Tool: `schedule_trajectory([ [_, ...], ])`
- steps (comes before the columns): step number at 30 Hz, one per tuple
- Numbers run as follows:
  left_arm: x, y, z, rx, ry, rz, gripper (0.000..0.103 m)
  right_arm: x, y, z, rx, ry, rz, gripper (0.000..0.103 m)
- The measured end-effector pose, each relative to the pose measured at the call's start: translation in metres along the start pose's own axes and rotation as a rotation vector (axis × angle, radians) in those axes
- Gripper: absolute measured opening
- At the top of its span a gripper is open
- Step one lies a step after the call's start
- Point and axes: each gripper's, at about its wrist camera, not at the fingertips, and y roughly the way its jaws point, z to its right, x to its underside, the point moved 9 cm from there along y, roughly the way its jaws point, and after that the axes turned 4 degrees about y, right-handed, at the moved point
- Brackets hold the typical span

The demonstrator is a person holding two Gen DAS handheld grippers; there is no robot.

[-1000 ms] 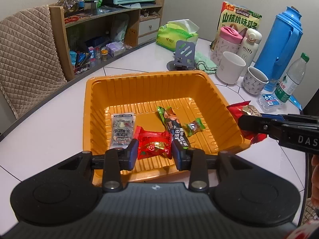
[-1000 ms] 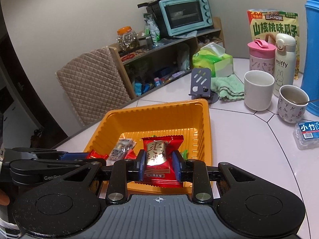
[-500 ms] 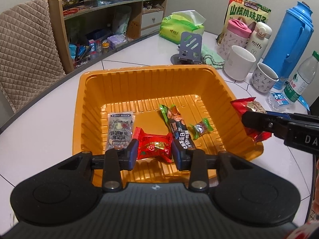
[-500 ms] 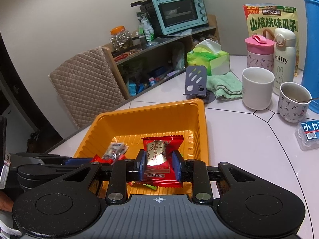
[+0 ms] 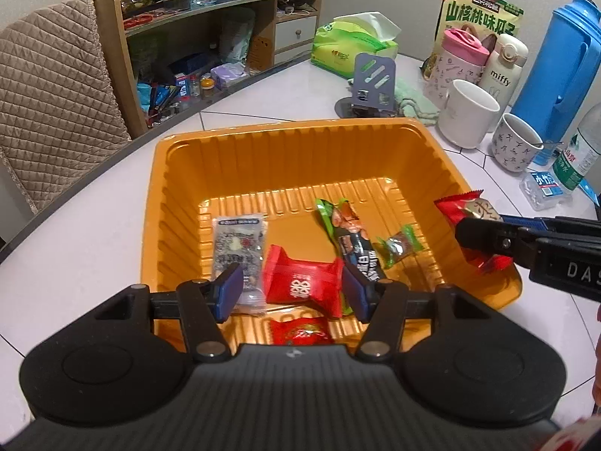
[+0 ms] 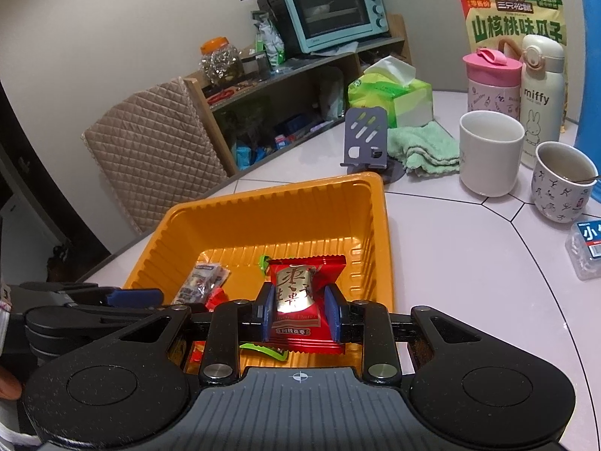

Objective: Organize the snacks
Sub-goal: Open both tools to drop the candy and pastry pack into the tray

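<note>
Left wrist view: the left gripper (image 5: 291, 293), jaws just opened, stands clear around a red candy (image 5: 302, 287) in the orange tray (image 5: 263, 139), among other wrapped snacks. At right, the right gripper (image 6: 298, 310) pinches a red-and-gold date packet (image 6: 300, 300) over the tray; far off stands a "miffy" flask (image 5: 501, 64).

Readable print on the far tabletop items

"miffy" on the white flask (image 6: 541, 86); "山核桃味瓜子" on the seed bag (image 6: 514, 18), upper right; "DAS" on the right gripper (image 5: 484, 233) body at right edge.
</note>
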Motion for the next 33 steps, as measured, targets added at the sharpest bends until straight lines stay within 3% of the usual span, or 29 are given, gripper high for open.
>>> schedule_trajectory([
  [14,0.000,0.007,-0.014,-0.046,0.013,-0.057,0.055,0.003,0.034,-0.009,-0.001,-0.103,-0.132,0.029],
  [15,-0.001,0.006,-0.014,-0.048,0.012,-0.058,0.055,0.003,0.035,-0.010,-0.009,-0.101,-0.138,0.030],
  [16,-0.001,0.006,-0.015,-0.050,0.011,-0.059,0.055,0.004,0.035,-0.010,-0.014,-0.100,-0.144,0.039],
  [18,-0.001,0.005,-0.015,-0.056,0.014,-0.060,0.055,0.003,0.033,-0.012,-0.015,-0.102,-0.129,0.059],
  [33,0.004,-0.031,-0.009,-0.048,0.010,-0.030,0.056,0.003,-0.009,-0.022,-0.032,-0.082,-0.059,0.061],
])
